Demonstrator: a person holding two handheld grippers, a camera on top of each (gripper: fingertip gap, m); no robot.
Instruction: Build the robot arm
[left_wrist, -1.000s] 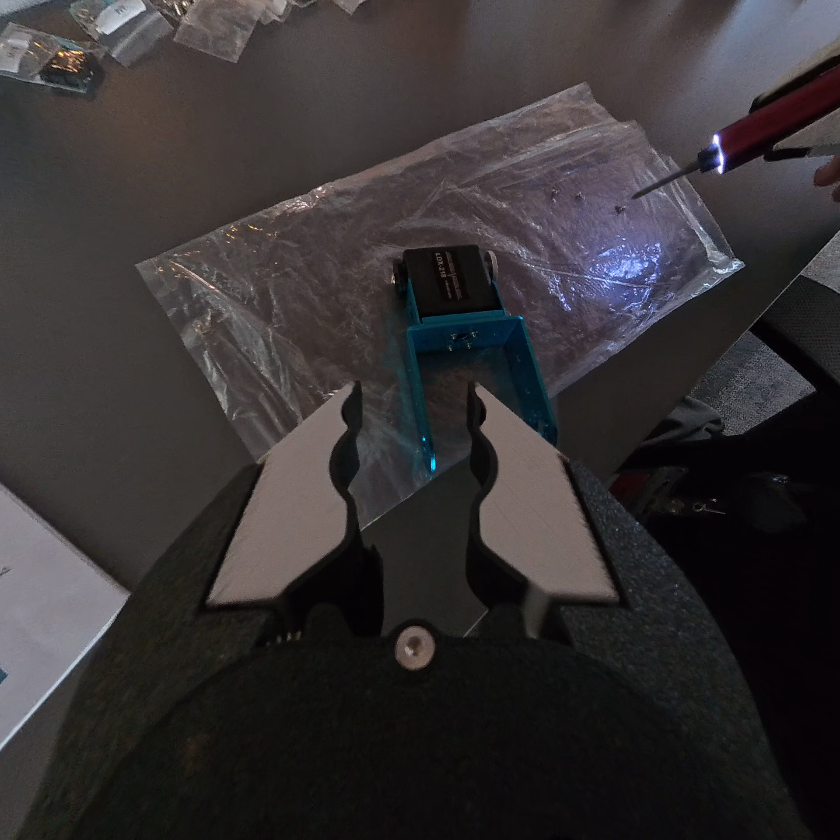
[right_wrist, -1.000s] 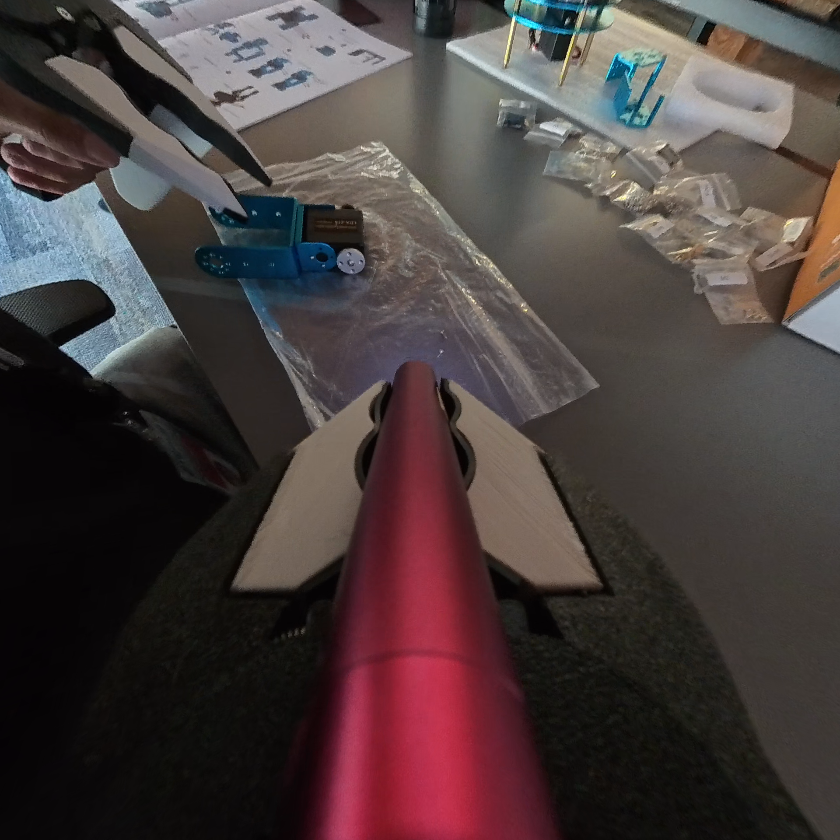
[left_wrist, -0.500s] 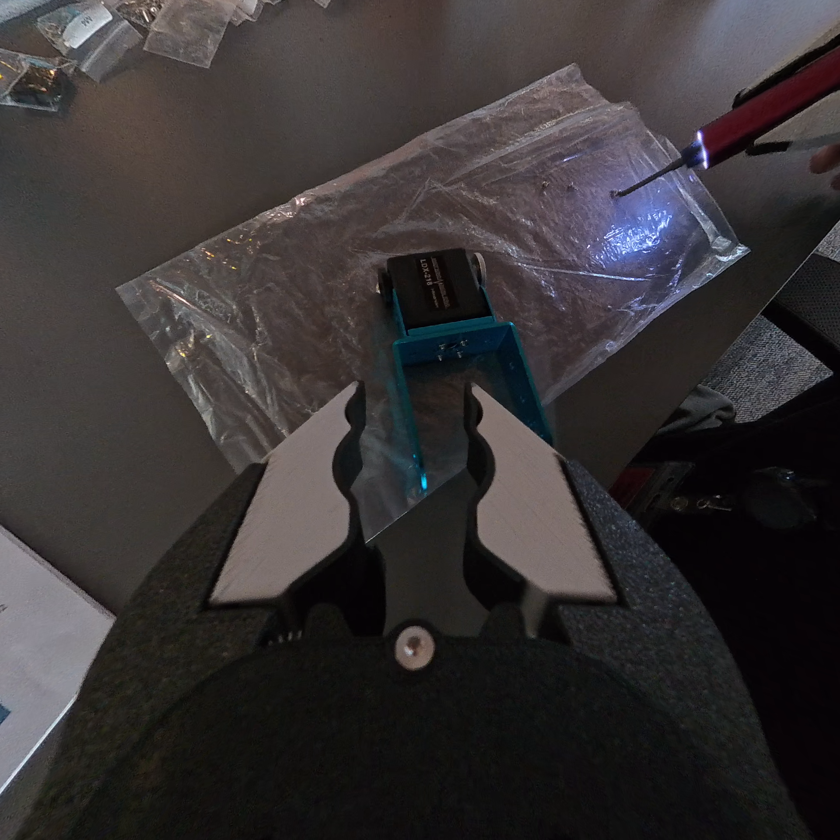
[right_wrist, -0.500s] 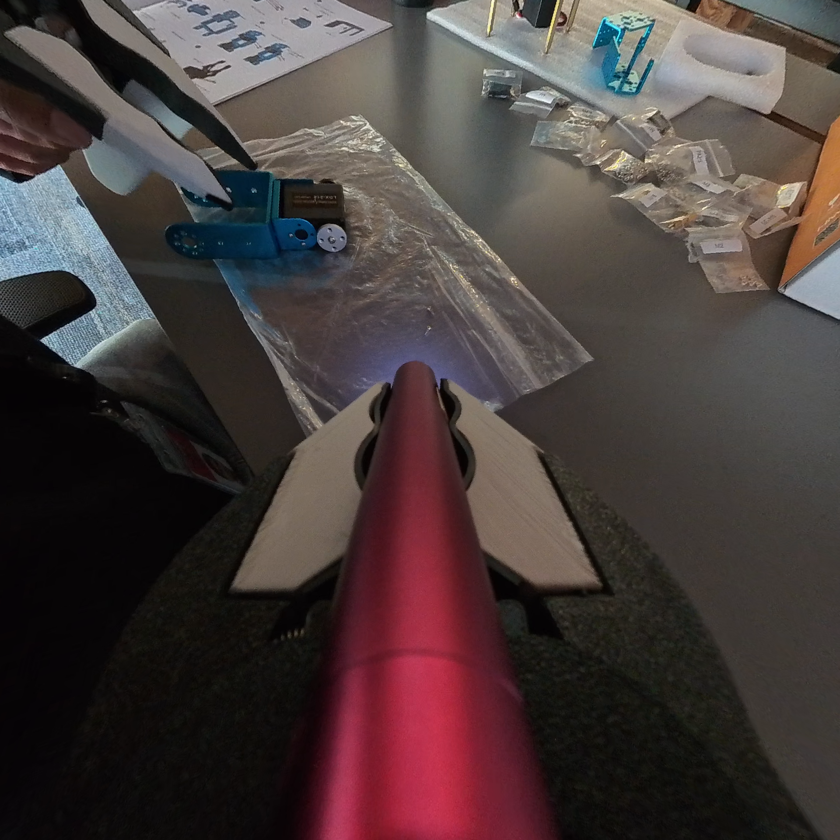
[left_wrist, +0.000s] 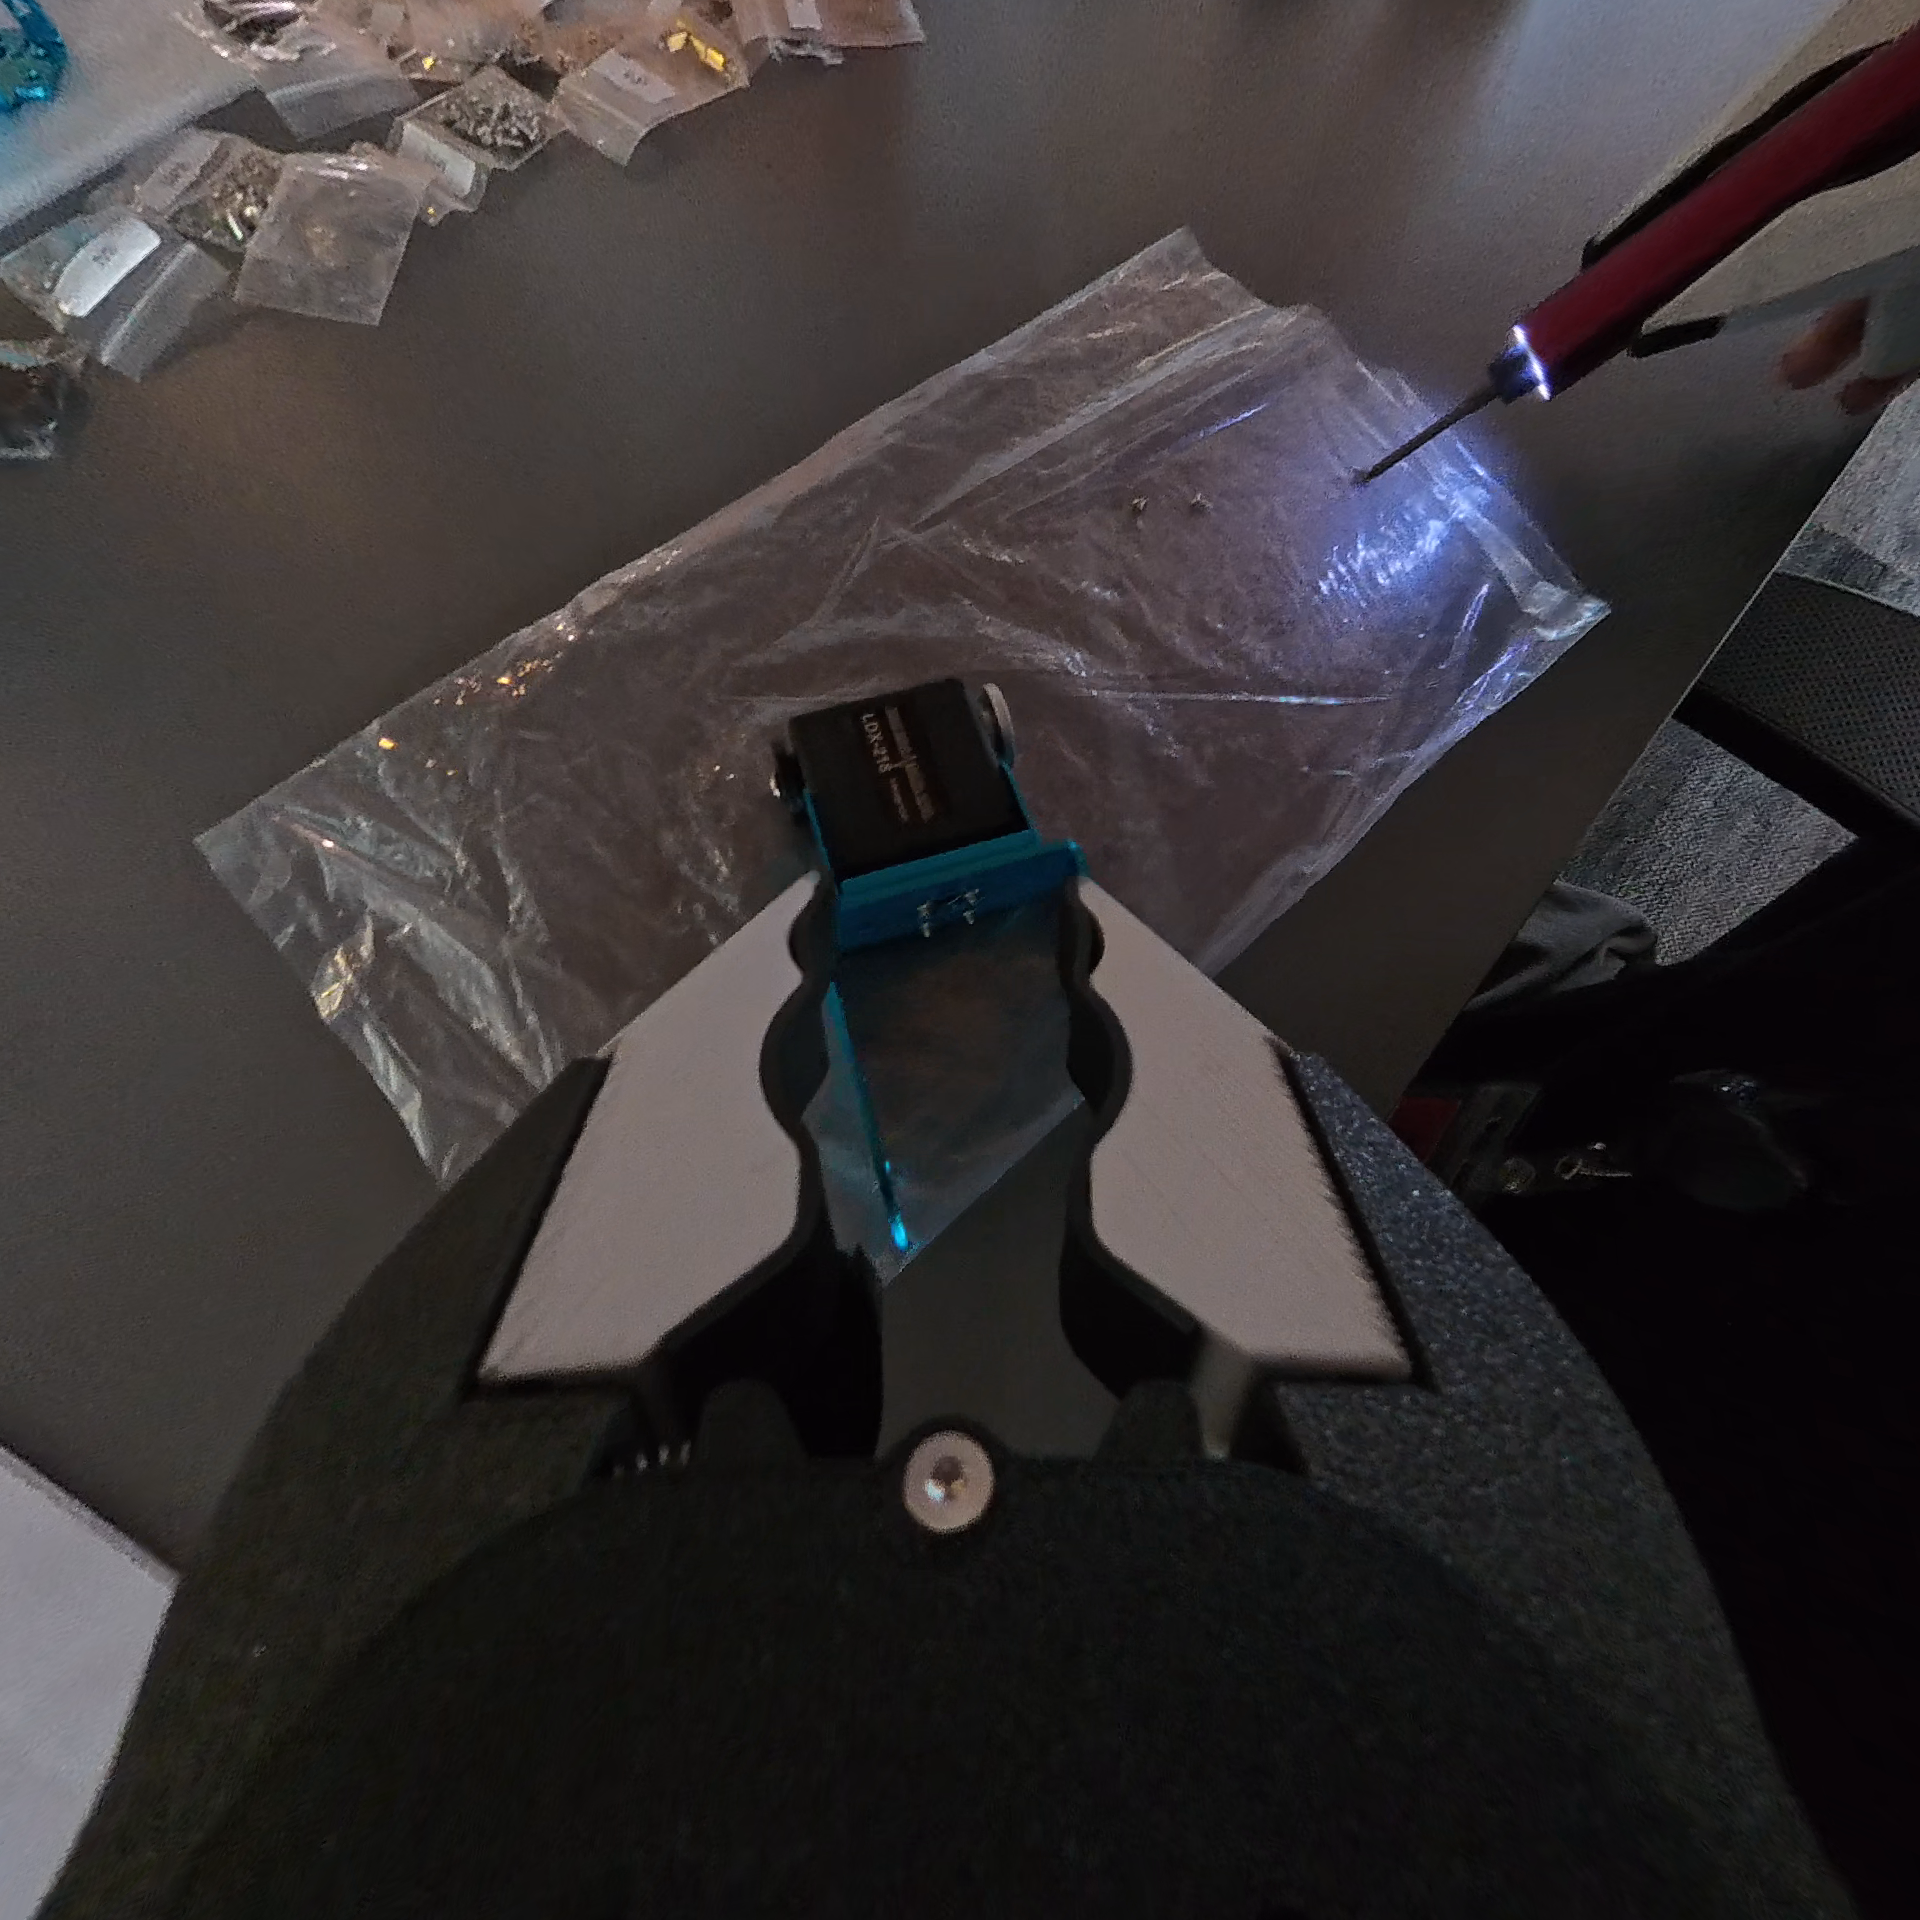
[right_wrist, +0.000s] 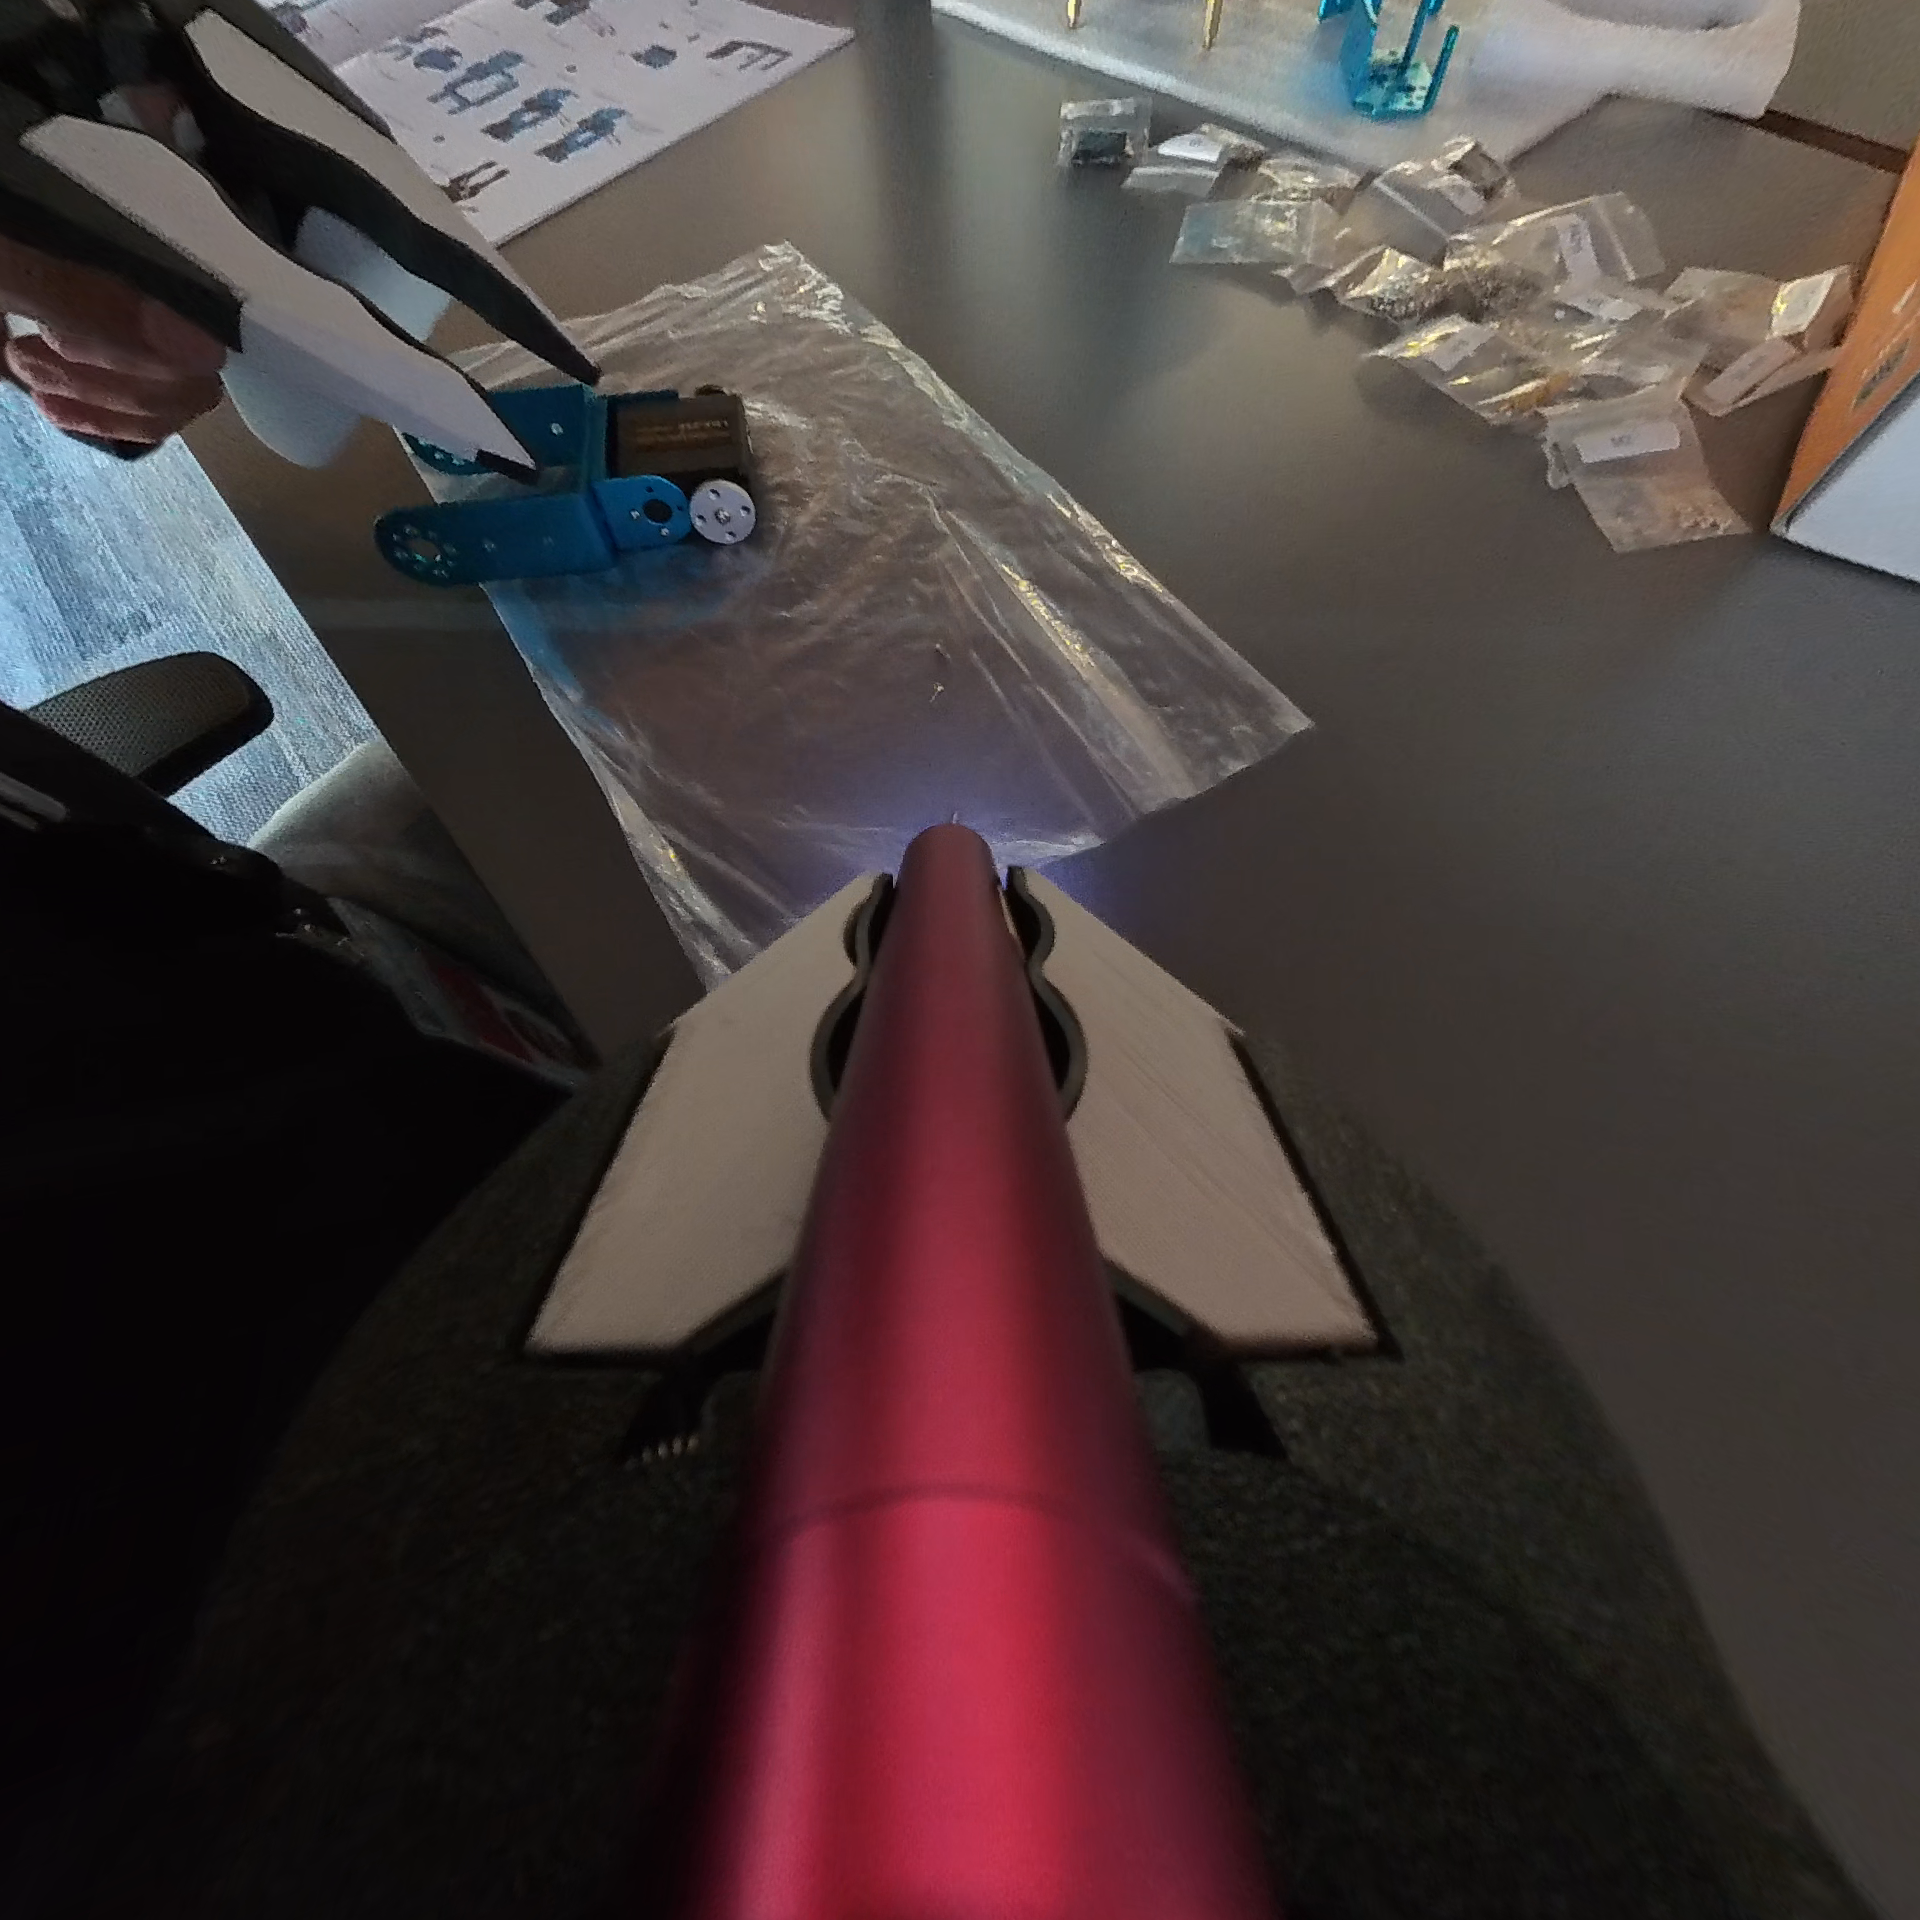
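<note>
- Left gripper (left_wrist: 940, 904): its fingers straddle the blue metal bracket (left_wrist: 951, 899), one on each outer side. Whether they press on it or only flank it cannot be told.
- The bracket carries a black servo (left_wrist: 899, 779) at its far end. The assembly lies on a clear plastic bag (left_wrist: 644, 790) close to the near edge of the tabletop (left_wrist: 623, 364); the bracket's open end reaches that edge.
- Right gripper (right_wrist: 948, 883): clenched on a red electric screwdriver (right_wrist: 935, 1299), whose barrel runs forward between the fingers.
- The screwdriver's lit tip (left_wrist: 1371, 473) sits low over the bag's right end, near the bag's corner and the tabletop edge. Contact with the film cannot be confirmed.
- Two small screws (left_wrist: 1169, 507) lie on the bag just beside the tip, well apart from the servo.
- Small parts packets (right_wrist: 1507, 249) are spread across the far side of the tabletop, with bare surface between them and the bag.
- An orange box (right_wrist: 1860, 384) stands at the far right; a printed sheet (right_wrist: 582, 83) lies beyond the left gripper.
- A chair (right_wrist: 145, 717) stands off the near edge.
</note>
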